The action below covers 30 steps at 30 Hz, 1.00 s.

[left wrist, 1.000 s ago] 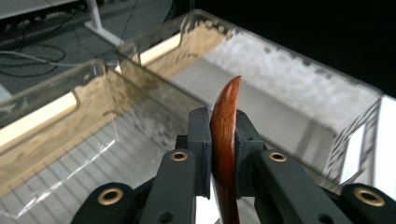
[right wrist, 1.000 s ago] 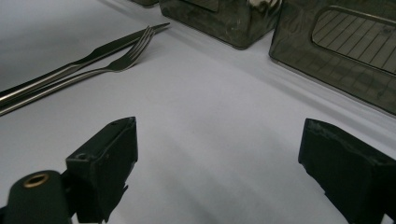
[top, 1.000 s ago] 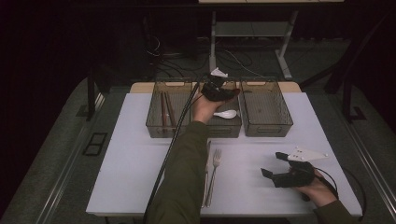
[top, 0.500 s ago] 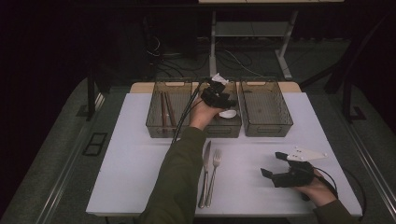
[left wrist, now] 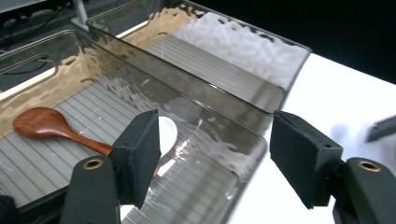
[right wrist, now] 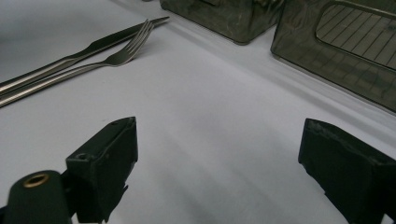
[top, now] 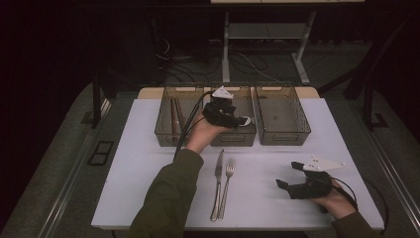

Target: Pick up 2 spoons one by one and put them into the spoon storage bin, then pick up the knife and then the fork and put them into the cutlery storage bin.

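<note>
Spoons lie in the middle bin (top: pixel 233 135): from my left gripper (left wrist: pixel 212 163) camera I see a white spoon (left wrist: pixel 167 133) half hidden behind one jaw pad, and a wooden spoon (left wrist: pixel 51 126) whose handle runs under that same pad. My left gripper's jaws have just been opening and now stand apart with nothing between them, over the bin's near corner. From above, the left gripper (top: pixel 233 118) covers most of that bin, so only the white spoon's tip (top: pixel 246 120) peeks out. My right gripper (top: pixel 293 176) rests low over the table (top: pixel 148 163) near its right front edge, jaws wide and empty. Its camera catches the fork (right wrist: pixel 93 58) and knife (right wrist: pixel 70 53) cut off at the left edge; the high view shows them whole, side by side on the white top. Brown sticks in the left bin (top: pixel 173 116) are too dim to identify. Beyond the table the room is dark, with cables and desk legs on the floor.
</note>
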Available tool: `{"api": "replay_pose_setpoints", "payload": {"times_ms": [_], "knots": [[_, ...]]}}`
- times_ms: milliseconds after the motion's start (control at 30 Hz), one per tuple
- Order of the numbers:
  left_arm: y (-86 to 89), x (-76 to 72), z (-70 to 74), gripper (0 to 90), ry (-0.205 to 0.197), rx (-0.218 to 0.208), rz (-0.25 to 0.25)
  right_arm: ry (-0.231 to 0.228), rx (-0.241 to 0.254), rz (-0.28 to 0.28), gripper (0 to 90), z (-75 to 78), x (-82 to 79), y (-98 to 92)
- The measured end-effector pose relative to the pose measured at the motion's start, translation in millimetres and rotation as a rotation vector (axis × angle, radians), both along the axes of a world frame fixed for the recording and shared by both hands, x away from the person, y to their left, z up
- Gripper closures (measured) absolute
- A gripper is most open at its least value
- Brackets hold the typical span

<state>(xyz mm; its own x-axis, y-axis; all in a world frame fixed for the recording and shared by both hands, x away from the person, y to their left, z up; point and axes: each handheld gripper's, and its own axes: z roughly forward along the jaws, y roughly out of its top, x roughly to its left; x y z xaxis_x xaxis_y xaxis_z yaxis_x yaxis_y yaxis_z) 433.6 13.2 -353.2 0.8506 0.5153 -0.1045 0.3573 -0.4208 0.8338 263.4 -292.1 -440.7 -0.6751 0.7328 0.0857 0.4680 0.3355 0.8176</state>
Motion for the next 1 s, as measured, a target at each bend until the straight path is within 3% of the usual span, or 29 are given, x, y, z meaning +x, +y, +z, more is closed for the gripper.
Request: {"api": "replay_pose_setpoints", "payload": {"times_ms": [433,733,867,1000], "knots": [[17.7,-44.8,-10.6,31.0,-0.024,0.046,-0.041,0.003,-0.007,-0.004,12.0,-0.8,1.1,-0.9],[36.0,-73.0,-22.7,31.1,-0.023,0.016,-0.041,0.001,-0.005,-0.008,12.0,-0.8,0.5,-1.3],[47.6,-83.5,-32.2,34.0,-0.017,0.019,-0.042,0.006,-0.007,-0.011,12.0,-0.9,0.7,-1.5],[56.5,-95.6,-38.8,44.7,-0.018,0.023,-0.057,0.003,-0.014,-0.006,12.0,-1.4,1.5,-1.5]]}}
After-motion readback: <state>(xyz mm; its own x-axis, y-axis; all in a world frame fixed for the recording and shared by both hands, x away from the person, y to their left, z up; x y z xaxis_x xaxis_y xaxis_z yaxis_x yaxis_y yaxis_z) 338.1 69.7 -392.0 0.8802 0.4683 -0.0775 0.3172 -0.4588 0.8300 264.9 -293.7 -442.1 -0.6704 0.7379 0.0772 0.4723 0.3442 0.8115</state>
